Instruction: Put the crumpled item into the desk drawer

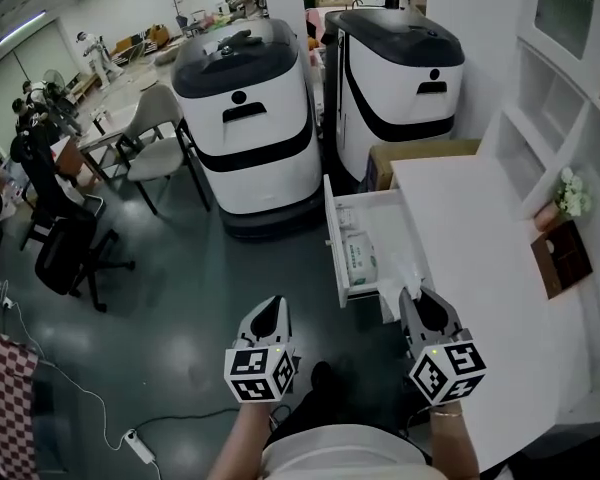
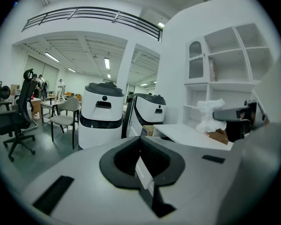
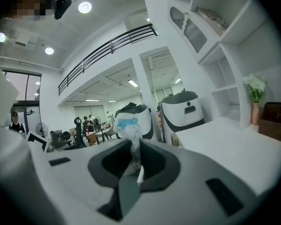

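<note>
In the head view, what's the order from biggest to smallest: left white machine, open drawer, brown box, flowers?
1. left white machine
2. open drawer
3. brown box
4. flowers, only a little smaller than the box

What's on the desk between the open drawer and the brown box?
Nothing. In the head view, that stretch of the white desk is bare all the way from the open drawer to the brown box.
</note>
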{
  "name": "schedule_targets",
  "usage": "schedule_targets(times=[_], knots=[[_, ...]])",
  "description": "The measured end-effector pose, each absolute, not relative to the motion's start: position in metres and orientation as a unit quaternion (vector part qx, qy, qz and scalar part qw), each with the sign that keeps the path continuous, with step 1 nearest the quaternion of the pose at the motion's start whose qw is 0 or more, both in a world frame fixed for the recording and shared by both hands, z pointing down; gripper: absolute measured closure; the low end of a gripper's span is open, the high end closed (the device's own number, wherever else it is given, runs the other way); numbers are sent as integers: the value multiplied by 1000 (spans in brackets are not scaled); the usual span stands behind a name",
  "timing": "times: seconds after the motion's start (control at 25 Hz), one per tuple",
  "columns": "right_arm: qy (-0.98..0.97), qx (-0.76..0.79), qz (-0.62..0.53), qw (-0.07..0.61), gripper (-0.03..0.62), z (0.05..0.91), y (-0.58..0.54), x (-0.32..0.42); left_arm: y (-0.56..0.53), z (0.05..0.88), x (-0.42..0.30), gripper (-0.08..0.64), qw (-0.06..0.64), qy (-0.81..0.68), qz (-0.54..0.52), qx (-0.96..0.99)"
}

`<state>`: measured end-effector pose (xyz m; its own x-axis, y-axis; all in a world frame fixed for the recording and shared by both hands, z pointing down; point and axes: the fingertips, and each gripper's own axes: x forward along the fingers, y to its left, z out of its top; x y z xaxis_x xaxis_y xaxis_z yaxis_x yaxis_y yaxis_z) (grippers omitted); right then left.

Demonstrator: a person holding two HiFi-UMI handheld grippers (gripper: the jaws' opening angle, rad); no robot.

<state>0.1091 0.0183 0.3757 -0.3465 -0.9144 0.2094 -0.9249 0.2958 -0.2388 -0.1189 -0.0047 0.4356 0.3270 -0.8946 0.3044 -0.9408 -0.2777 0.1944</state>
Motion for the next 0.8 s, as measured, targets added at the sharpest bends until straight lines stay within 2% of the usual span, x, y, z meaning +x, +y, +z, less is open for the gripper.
schedule_targets(times=[0.8], knots=[[-777, 613, 142, 5, 543, 361, -72, 93, -107, 440, -141, 565, 177, -541, 63, 820]])
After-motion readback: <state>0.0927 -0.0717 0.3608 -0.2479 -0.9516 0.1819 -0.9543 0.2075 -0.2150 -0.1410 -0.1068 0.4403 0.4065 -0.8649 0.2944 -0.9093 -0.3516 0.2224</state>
